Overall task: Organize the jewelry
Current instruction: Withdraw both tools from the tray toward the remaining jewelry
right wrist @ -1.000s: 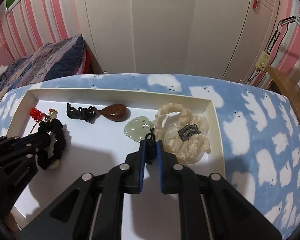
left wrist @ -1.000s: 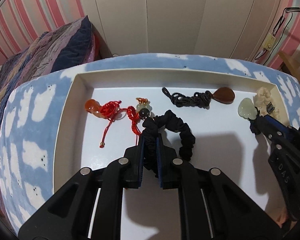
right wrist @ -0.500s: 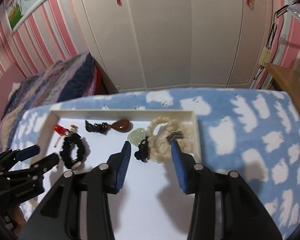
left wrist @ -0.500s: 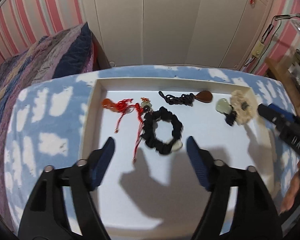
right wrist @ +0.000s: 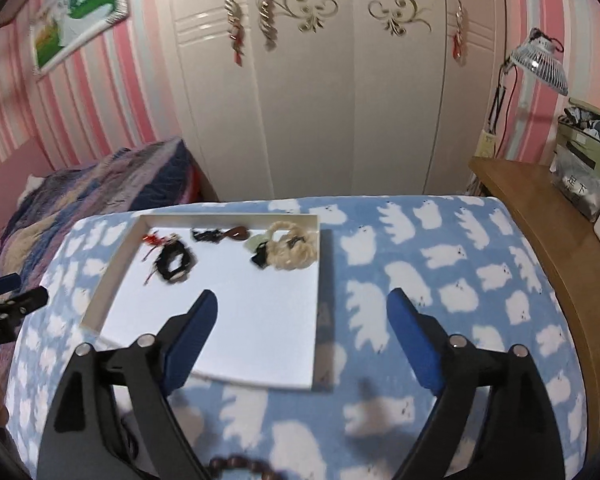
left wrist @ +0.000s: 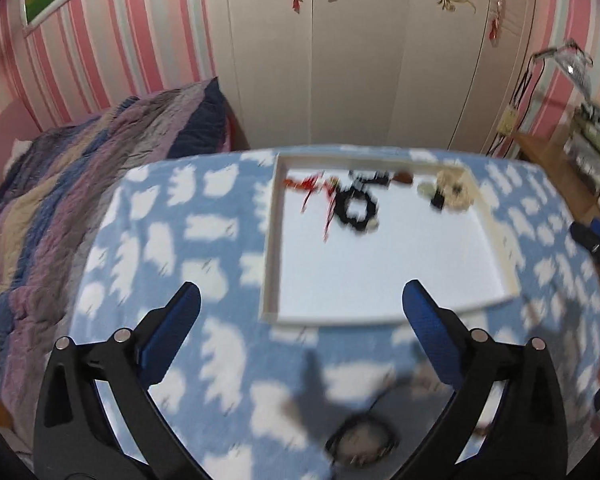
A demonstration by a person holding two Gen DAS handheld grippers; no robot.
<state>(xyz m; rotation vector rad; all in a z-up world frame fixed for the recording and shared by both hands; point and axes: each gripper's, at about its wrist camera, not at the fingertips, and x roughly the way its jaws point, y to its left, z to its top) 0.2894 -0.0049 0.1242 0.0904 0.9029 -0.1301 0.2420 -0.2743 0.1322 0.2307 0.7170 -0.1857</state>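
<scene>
A white tray (left wrist: 271, 248) (right wrist: 318, 320) lies on the blue cloud-print cloth. At its far end lie a black scrunchie (left wrist: 356, 208) (right wrist: 175, 263), a red-cord pendant (left wrist: 306, 184) (right wrist: 153, 239), a brown pendant on black cord (right wrist: 236, 233), a pale green pendant (left wrist: 426, 189) and a cream scrunchie (left wrist: 456, 194) (right wrist: 294, 250). My left gripper (left wrist: 300, 304) is open and empty, well back from the tray. My right gripper (right wrist: 300, 312) is open and empty above the tray's near end. A brown bead bracelet (right wrist: 240, 465) lies at the bottom edge below it.
A round dark-rimmed object (left wrist: 362, 442), blurred, lies on the cloth near my left gripper. A striped quilt (left wrist: 60, 208) lies to the left. A wooden desk (right wrist: 548, 240) with bags stands to the right. White wardrobe doors (right wrist: 320, 100) stand behind.
Both grippers let go of their pieces in the tray, opened wide, and pulled back and up away from it. The black scrunchie and green pendant stay in the tray.
</scene>
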